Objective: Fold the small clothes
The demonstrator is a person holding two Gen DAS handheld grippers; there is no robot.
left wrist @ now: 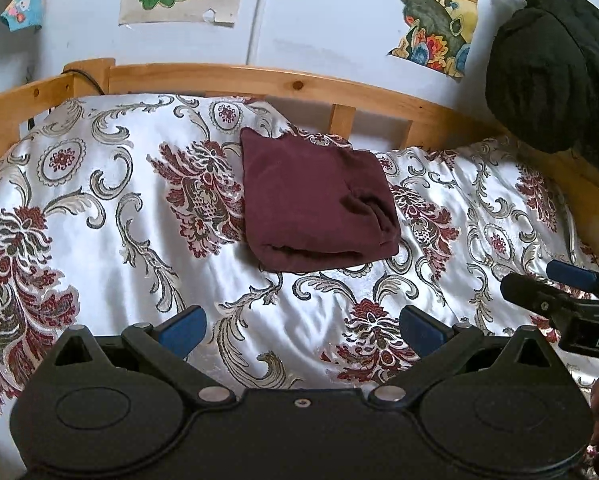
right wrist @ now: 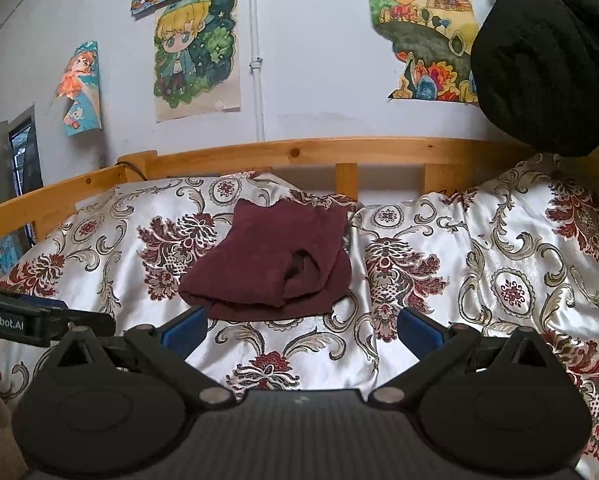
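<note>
The maroon cloth (left wrist: 315,204) lies folded mid-bed, far from both empty, wide-spread grippers (left wrist: 303,330) (right wrist: 301,330). It looks soft and light; I'd pinch its near folded edge.

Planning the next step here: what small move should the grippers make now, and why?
Probably ease both back and leave it. The maroon garment already lies folded in a compact square on the bedspread, and the left gripper and right gripper are open, touching nothing.

Maroon cloth (left wrist: 315,204), white/red floral bedcover (left wrist: 99,216)
</note>
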